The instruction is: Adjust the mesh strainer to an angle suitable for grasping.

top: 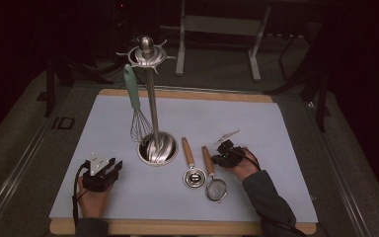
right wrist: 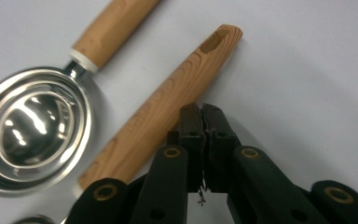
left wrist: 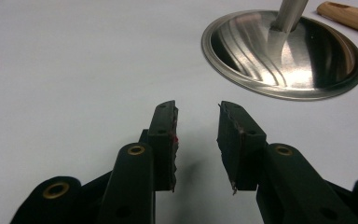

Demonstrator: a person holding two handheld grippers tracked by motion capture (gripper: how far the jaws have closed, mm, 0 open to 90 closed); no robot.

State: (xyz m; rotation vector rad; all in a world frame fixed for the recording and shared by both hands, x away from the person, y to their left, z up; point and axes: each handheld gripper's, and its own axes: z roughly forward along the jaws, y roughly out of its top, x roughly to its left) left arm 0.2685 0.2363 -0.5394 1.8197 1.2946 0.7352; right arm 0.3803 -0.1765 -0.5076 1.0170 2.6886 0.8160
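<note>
The small round mesh strainer with a wooden handle [top: 212,178] lies on the pale grey table [top: 276,128]; your right claw [right wrist: 202,116] rests just beside its handle [right wrist: 168,100], jaws pressed together and pinching nothing; the steel scoop with a wooden handle [top: 191,168] lies to its left; farther left stands the steel utensil stand with a round base [top: 156,148], a teal-handled wire whisk [top: 135,106] hanging from its top; your left claw [left wrist: 196,135] sits spread near that base [left wrist: 284,56].
</note>
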